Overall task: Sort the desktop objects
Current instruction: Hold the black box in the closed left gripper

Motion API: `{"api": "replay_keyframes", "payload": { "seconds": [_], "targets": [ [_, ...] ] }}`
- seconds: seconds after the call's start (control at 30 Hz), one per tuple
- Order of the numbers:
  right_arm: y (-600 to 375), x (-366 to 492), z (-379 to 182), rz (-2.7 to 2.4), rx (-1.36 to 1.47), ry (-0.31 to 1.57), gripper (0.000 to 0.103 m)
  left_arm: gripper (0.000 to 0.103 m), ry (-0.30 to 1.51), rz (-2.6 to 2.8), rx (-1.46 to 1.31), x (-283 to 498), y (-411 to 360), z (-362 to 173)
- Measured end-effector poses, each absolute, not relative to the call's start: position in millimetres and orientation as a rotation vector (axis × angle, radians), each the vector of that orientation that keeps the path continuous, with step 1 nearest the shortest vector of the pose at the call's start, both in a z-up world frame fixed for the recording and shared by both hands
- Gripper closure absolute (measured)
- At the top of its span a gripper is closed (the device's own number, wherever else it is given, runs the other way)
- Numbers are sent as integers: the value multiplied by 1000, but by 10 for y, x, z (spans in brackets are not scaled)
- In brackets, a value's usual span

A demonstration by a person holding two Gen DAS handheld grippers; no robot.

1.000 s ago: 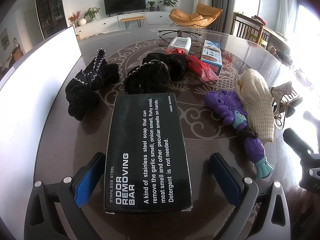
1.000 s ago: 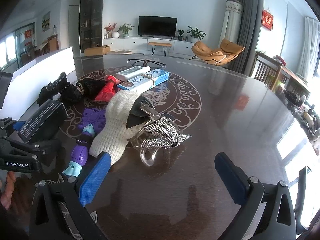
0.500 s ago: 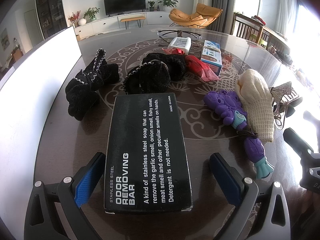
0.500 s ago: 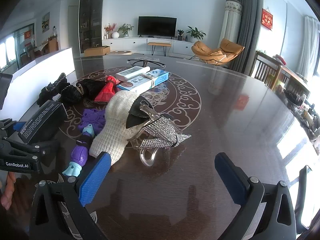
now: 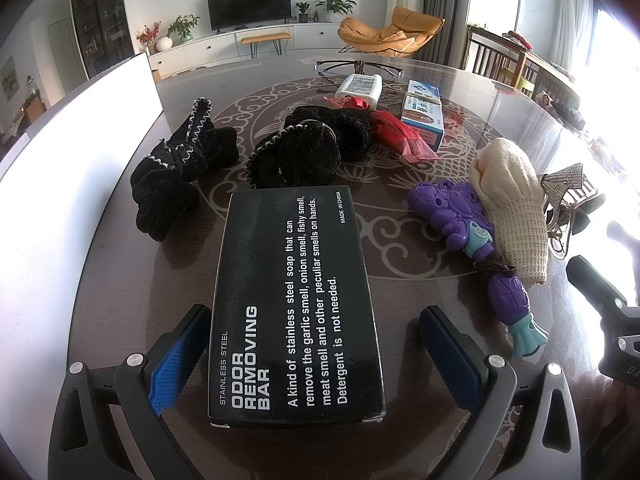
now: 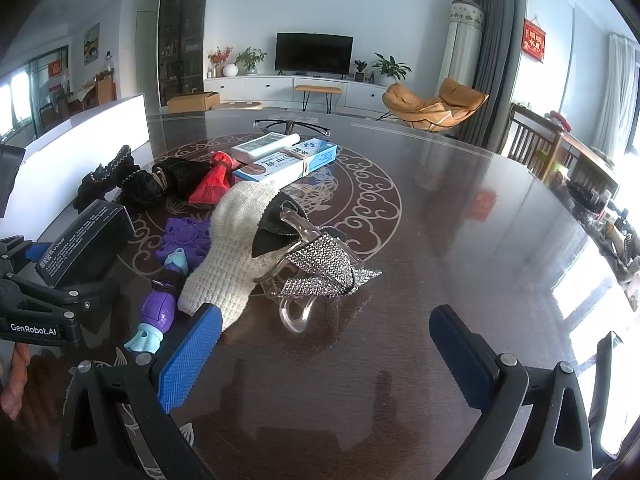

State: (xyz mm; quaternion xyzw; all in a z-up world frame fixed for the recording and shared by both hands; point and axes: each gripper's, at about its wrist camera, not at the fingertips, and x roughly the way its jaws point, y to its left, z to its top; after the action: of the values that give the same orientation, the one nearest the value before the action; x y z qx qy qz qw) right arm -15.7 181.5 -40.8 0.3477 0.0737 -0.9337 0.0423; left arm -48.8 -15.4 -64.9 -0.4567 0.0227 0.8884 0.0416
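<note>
A black "Odor Removing Bar" box (image 5: 294, 300) lies lengthwise between the fingers of my left gripper (image 5: 316, 360), which is open; the blue pads (image 5: 176, 360) stand clear of its sides. Beyond the box are two black fuzzy slippers (image 5: 180, 168) (image 5: 308, 152), a red packet (image 5: 400, 132), a blue-white carton (image 5: 422, 116), a white bottle (image 5: 360, 86) and glasses (image 5: 356, 68). To the right lie a purple toy (image 5: 452, 212) and a cream knitted mitt (image 5: 508, 200). My right gripper (image 6: 326, 360) is open with nothing in it, just short of a glittery hair clip (image 6: 320, 268) beside the mitt (image 6: 236, 248).
A tall white panel (image 5: 60, 160) runs along the left side of the dark patterned table (image 6: 460, 220). The left gripper's body (image 6: 36, 304) sits at the right view's left edge with a hand below it. Chairs stand past the table's far right edge.
</note>
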Motion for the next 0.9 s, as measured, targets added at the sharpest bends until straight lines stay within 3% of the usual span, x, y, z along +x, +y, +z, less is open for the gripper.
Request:
{"api": "replay_keyframes", "payload": {
  "seconds": [0.9],
  "targets": [
    [1768,-178,-441,-2853,1105,276,0,0,69,2718,-1397,-486,-147,-652]
  ]
}}
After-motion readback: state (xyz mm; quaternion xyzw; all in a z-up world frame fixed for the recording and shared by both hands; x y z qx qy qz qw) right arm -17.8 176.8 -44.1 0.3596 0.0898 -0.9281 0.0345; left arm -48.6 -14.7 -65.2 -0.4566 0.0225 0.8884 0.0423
